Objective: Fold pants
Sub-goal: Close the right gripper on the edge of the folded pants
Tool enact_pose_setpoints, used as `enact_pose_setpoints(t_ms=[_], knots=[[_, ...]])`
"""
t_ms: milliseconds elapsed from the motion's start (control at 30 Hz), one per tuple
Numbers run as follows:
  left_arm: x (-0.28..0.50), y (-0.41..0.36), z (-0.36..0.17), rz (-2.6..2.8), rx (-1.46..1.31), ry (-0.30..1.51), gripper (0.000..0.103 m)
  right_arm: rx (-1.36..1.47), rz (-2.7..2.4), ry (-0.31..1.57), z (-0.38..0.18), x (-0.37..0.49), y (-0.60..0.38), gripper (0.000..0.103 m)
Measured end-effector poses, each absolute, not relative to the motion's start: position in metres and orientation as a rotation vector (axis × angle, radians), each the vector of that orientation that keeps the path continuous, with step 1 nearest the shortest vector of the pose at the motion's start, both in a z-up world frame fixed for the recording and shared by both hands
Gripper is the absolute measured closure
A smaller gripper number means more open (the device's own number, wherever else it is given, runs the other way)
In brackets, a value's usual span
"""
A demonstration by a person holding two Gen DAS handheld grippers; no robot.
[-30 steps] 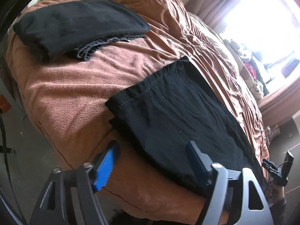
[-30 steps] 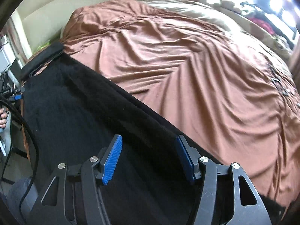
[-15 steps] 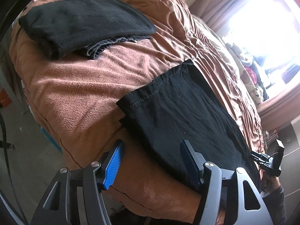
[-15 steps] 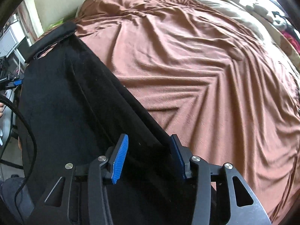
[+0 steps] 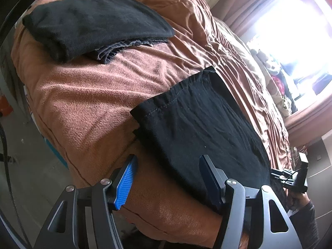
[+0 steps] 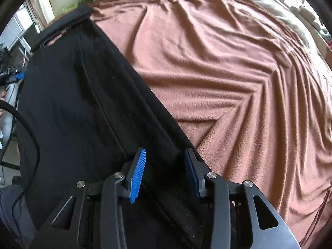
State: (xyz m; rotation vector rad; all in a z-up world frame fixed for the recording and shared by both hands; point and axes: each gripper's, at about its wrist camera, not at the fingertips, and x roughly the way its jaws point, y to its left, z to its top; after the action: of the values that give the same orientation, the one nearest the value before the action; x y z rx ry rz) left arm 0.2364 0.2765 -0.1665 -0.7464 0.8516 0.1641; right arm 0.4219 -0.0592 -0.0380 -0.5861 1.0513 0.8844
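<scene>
Black pants [image 5: 199,128] lie lengthwise along the near edge of a bed under a brown blanket [image 5: 87,95], hem end toward the upper left. My left gripper [image 5: 168,178] hovers open at the pants' near edge. Its blue pad [image 5: 126,180] is over bare blanket and the other finger is over black cloth. In the right wrist view the pants [image 6: 78,95] fill the left half. My right gripper [image 6: 165,173] points steeply down on their far edge. Its jaws are closing with a raised fold of black cloth between them, and the pads are not seen pressing it.
A folded black garment [image 5: 93,25] lies on a grey one [image 5: 122,48] at the bed's far left corner. The floor [image 5: 25,161] drops off to the left. A person's hand and sleeve [image 5: 305,205] show at the lower right. A black cable [image 6: 31,145] hangs at the left.
My right gripper has dropped closer to the pants' far edge and rolled, and its jaws have narrowed around the fold. My left jaws narrowed slightly early on, then held still.
</scene>
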Motion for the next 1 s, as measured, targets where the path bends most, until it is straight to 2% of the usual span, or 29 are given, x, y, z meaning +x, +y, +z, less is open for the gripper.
enact_pose_setpoints(t_ms=[200,233,333,367,767,1000], knots=[[0.237,0.278,-0.167,0.165,-0.769,0.845,0.039,-0.581,0.91,1.107,-0.045,0.434,-0.049,0.067],[0.237,0.278,-0.167,0.165,-0.772,0.843,0.039,-0.589,0.909,1.104,-0.045,0.434,-0.048,0.069],[0.235,0.28,-0.167,0.161,-0.784,0.839,0.039,-0.656,0.864,1.059,-0.041,0.429,-0.041,0.1],[0.235,0.28,-0.167,0.161,-0.786,0.839,0.039,-0.67,0.847,1.043,-0.038,0.426,-0.039,0.103],[0.236,0.278,-0.165,0.164,-0.789,0.844,0.039,-0.702,0.709,0.948,-0.022,0.418,-0.024,0.103],[0.235,0.288,-0.169,0.189,-0.83,0.821,0.039,-0.716,0.661,1.002,-0.06,0.43,-0.012,0.103]])
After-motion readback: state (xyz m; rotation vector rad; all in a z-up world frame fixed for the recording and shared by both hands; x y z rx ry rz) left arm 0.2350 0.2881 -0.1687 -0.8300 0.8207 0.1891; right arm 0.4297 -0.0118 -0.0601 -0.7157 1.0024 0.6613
